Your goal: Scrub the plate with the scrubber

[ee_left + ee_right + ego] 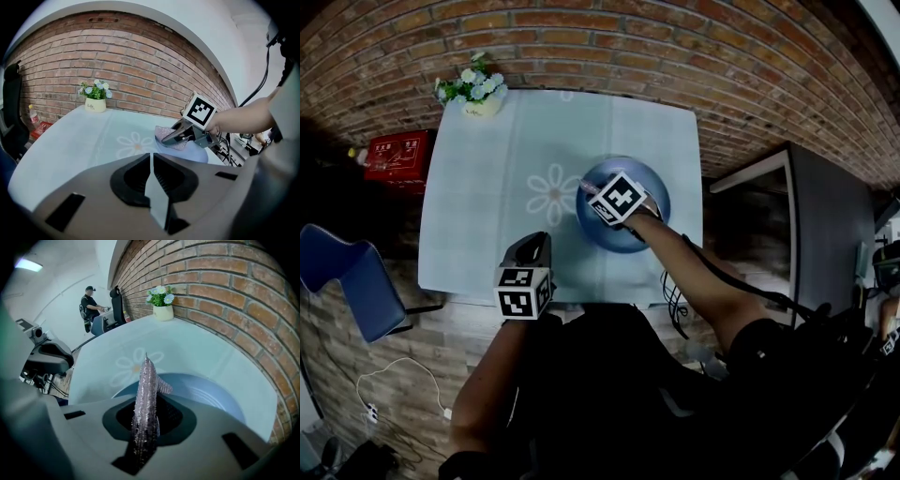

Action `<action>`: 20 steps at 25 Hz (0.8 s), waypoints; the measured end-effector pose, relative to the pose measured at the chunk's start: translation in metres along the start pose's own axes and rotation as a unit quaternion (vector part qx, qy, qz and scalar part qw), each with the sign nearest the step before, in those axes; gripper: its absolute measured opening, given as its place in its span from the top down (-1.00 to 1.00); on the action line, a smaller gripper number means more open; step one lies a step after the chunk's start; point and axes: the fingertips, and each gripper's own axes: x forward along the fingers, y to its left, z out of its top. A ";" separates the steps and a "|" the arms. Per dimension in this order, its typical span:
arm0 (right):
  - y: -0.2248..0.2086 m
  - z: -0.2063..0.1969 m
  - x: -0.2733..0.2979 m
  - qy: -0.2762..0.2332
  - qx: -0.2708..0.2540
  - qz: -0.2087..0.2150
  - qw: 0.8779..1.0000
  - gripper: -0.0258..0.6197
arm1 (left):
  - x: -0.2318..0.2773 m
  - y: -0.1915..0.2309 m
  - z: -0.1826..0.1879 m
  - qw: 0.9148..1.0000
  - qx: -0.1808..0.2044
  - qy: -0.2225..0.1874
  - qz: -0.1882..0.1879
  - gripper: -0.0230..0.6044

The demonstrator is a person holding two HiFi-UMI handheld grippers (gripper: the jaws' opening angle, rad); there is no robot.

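Right tool (592,190) stretched out over the blue plate (653,202) mid-frame — clamped on a thin glittery scrubber (147,380). Left tool (531,251) parked lower left, pinched shut.

There is 1 table (478,234). On the table are 1 plate (654,192), 1 flower pot (478,94) at its far left corner and 1 daisy print (551,195) near its middle. There is 1 scrubber (146,394), above the table. There are 2 grippers: the left gripper (532,242) at the table's near edge and the right gripper (589,186) over the table. Left of the table are 1 red box (397,155), 1 bottle (32,119), 1 blue chair (352,281) and 1 white cable (394,375). 1 person (89,303) is well away from the table.
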 end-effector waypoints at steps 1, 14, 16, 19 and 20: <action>0.003 0.000 0.000 -0.001 -0.002 0.005 1.000 0.71 | -0.001 0.000 0.000 1.000 0.000 -0.001 0.000 0.82; 0.041 -0.014 -0.002 0.002 -0.068 0.079 0.995 0.71 | -0.001 -0.011 -0.005 1.000 -0.001 -0.001 0.002 0.82; 0.047 -0.017 -0.004 0.003 -0.082 0.094 0.992 0.71 | 0.000 -0.013 -0.006 1.000 -0.002 -0.001 0.004 0.82; 0.055 -0.023 -0.006 0.008 -0.112 0.115 0.987 0.71 | 0.002 -0.017 -0.007 1.000 -0.003 0.000 0.006 0.82; 0.058 -0.025 -0.007 0.011 -0.126 0.121 0.985 0.71 | 0.002 -0.018 -0.007 1.000 -0.002 0.000 0.007 0.82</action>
